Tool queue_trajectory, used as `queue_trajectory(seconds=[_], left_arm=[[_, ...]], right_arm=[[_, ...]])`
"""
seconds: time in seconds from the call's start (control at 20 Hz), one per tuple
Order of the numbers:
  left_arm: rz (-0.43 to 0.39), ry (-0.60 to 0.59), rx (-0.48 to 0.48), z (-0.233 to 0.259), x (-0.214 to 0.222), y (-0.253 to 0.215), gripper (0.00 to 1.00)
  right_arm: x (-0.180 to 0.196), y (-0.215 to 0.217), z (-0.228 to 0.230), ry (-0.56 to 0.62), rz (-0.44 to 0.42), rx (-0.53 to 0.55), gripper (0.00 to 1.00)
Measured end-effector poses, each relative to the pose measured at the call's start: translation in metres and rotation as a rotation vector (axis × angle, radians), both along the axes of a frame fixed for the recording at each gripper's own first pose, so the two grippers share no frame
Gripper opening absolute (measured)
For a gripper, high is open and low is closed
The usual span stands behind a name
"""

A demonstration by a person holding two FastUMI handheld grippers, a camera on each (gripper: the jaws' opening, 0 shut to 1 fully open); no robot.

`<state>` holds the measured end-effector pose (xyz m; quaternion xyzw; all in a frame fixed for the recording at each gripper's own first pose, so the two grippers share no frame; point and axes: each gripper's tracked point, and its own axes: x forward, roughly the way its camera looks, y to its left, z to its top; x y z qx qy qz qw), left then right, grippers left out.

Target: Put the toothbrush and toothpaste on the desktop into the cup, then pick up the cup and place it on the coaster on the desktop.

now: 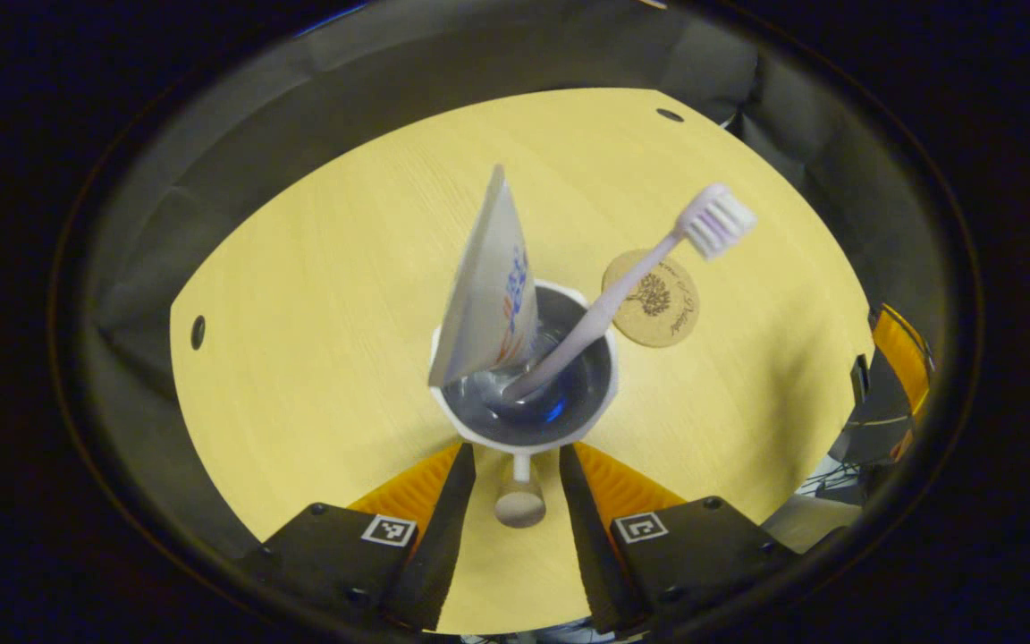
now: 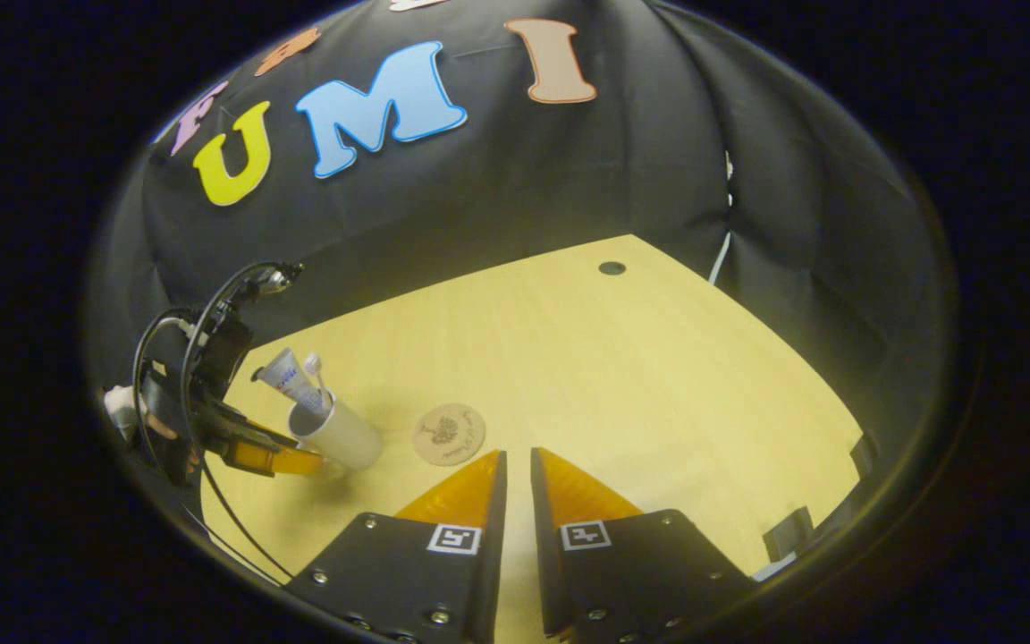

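A white cup (image 1: 479, 429) stands on the yellow wooden table (image 1: 318, 295), seen from above. Inside it lean a white toothpaste tube (image 1: 488, 286) and a pale toothbrush (image 1: 631, 277) with its bristle head up to the right. My left gripper (image 1: 518, 452) is open, and its fingers straddle the cup's handle (image 1: 520, 501) with small gaps on both sides. A round cork coaster (image 1: 662, 309) lies just right of the cup. In the right gripper view the cup (image 2: 345, 434), coaster (image 2: 450, 434) and left gripper (image 2: 300, 461) sit at left. My right gripper (image 2: 518, 453) hovers shut and holds nothing.
Small dark holes mark the tabletop (image 1: 669, 114) (image 1: 198, 331). Black cloth walls close in behind and beside the table. Dark equipment and cables (image 1: 873, 420) sit past the table's right edge. A hand (image 2: 122, 402) and cables trail behind the left gripper.
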<state>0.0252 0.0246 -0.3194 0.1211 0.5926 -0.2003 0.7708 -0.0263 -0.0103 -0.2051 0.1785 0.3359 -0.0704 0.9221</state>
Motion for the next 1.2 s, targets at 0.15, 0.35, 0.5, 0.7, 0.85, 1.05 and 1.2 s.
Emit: queue_trajectory(seconds=[0.15, 0.35, 0.5, 0.7, 0.85, 1.05, 1.2], left_arm=[[0.031, 0.045, 0.0, -0.016, 0.003, -0.004, 0.54], [0.069, 0.058, -0.012, -0.03, 0.007, -0.008, 0.36], [0.089, 0.052, -0.025, -0.028, 0.006, -0.008, 0.36], [0.111, 0.021, -0.063, -0.022, 0.006, -0.015, 0.31], [0.132, 0.02, -0.078, -0.02, 0.005, -0.017, 0.31], [0.084, -0.029, -0.082, -0.002, 0.01, -0.031, 0.31], [0.024, -0.063, -0.087, 0.01, 0.016, -0.06, 0.31]], right_arm=[[-0.009, -0.013, -0.006, 0.019, -0.029, -0.004, 0.18], [-0.016, -0.027, -0.012, 0.044, -0.066, 0.006, 0.18], [-0.016, -0.03, -0.016, 0.055, -0.077, 0.017, 0.18], [-0.014, -0.027, -0.018, 0.057, -0.064, 0.015, 0.18], [-0.013, -0.024, -0.02, 0.063, -0.054, 0.016, 0.18], [-0.016, -0.025, -0.022, 0.068, -0.061, 0.02, 0.18], [-0.014, -0.028, -0.022, 0.07, -0.069, 0.025, 0.18]])
